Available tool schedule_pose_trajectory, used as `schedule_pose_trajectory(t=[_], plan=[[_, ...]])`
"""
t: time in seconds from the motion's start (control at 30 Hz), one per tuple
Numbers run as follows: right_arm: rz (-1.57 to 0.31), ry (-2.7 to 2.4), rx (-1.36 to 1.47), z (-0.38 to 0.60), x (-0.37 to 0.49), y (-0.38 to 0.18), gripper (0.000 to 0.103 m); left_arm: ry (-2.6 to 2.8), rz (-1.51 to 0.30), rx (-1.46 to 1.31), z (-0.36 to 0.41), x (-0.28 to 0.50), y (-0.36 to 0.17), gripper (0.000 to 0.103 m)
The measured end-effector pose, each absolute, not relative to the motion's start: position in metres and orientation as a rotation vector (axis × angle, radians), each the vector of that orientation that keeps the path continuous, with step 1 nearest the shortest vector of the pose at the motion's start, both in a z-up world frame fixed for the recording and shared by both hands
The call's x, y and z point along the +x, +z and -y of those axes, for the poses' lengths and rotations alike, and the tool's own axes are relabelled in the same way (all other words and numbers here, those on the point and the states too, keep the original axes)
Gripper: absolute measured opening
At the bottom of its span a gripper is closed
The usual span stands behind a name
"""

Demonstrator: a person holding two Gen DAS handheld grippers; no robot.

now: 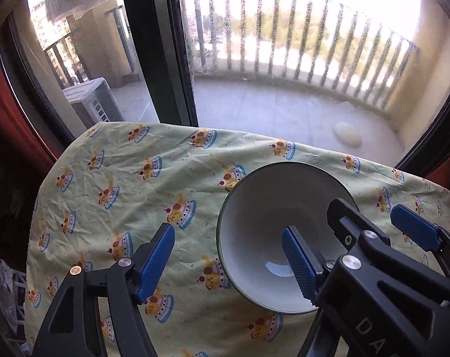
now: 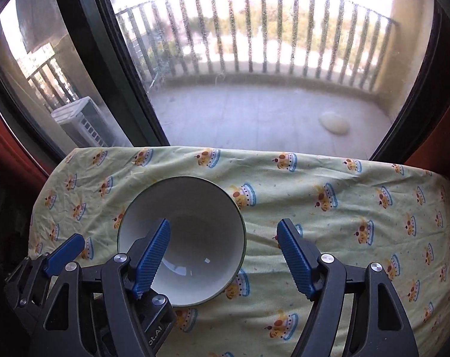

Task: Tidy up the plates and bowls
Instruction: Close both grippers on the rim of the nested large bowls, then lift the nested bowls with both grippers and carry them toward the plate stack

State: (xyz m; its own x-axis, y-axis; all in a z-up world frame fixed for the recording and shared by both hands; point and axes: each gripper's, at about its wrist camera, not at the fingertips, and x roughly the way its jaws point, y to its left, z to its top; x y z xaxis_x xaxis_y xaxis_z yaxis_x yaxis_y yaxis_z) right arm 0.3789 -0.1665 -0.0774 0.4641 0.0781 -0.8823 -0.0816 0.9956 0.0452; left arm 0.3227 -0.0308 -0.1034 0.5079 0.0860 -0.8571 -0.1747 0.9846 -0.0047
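One white bowl with a dark green rim stands upright on the patterned cloth. It shows in the left wrist view (image 1: 263,208) and in the right wrist view (image 2: 201,223). My left gripper (image 1: 230,255) is open, its left finger over the cloth, its right finger over the bowl's inside. My right gripper (image 2: 225,253) is open, its left finger above the bowl's inside, its right finger over the cloth to the bowl's right. The right gripper's body also shows in the left wrist view (image 1: 373,247). Neither gripper holds anything. No plates are in view.
The table is covered by a yellow-green cloth (image 2: 344,214) printed with cake figures. Right behind it is a large window with a dark frame (image 2: 105,68), a balcony and railing beyond. Dark red wall shows at both sides.
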Motion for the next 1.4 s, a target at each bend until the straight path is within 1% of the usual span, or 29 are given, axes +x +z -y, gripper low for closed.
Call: schedule_pose_trajectory(t=[0.1, 0.17, 0.23, 0.27, 0.33, 0.4, 0.47, 0.53, 0.57, 0.6, 0.63, 0.67, 1.03, 1.4], plan=[[-1.092, 0.079, 0.027, 0.173, 0.385, -0.088, 0.07, 0.138, -1.039, -0.098, 0.035, 0.331, -0.113, 0.077], [-1.094, 0.075, 0.032, 0.175, 0.388, -0.094, 0.067, 0.141, -1.042, -0.086, 0.037, 0.335, -0.118, 0.074], [-1.105, 0.079, 0.035, 0.176, 0.392, -0.101, 0.06, 0.132, -1.055, -0.082, 0.039, 0.339, -0.124, 0.063], [-1.115, 0.083, 0.042, 0.177, 0.393, -0.105, 0.059, 0.126, -1.063, -0.083, 0.039, 0.341, -0.128, 0.061], [-1.129, 0.088, 0.056, 0.178, 0.395, -0.112, 0.054, 0.123, -1.077, -0.085, 0.04, 0.343, -0.133, 0.052], [-1.136, 0.099, 0.072, 0.18, 0.397, -0.117, 0.048, 0.126, -1.086, -0.078, 0.04, 0.345, -0.138, 0.047], [-1.143, 0.108, 0.077, 0.179, 0.398, -0.122, 0.044, 0.131, -1.096, -0.069, 0.041, 0.346, -0.141, 0.044], [-1.15, 0.119, 0.08, 0.179, 0.399, -0.126, 0.033, 0.133, -1.112, -0.072, 0.042, 0.347, -0.145, 0.035], [-1.153, 0.12, 0.078, 0.178, 0.4, -0.128, 0.029, 0.135, -1.117, -0.078, 0.041, 0.347, -0.146, 0.035], [-1.153, 0.123, 0.079, 0.178, 0.4, -0.129, 0.02, 0.134, -1.116, -0.082, 0.041, 0.347, -0.147, 0.033], [-1.149, 0.124, 0.078, 0.178, 0.4, -0.128, 0.02, 0.138, -1.113, -0.077, 0.041, 0.347, -0.147, 0.03], [-1.15, 0.125, 0.073, 0.178, 0.399, -0.128, 0.02, 0.147, -1.112, -0.068, 0.041, 0.346, -0.147, 0.03], [-1.147, 0.082, 0.067, 0.183, 0.383, -0.12, 0.019, 0.081, -1.126, -0.043, 0.048, 0.334, -0.14, 0.03], [-1.096, 0.022, 0.062, 0.171, 0.344, -0.076, 0.019, 0.02, -1.072, -0.018, 0.038, 0.297, -0.095, 0.029]])
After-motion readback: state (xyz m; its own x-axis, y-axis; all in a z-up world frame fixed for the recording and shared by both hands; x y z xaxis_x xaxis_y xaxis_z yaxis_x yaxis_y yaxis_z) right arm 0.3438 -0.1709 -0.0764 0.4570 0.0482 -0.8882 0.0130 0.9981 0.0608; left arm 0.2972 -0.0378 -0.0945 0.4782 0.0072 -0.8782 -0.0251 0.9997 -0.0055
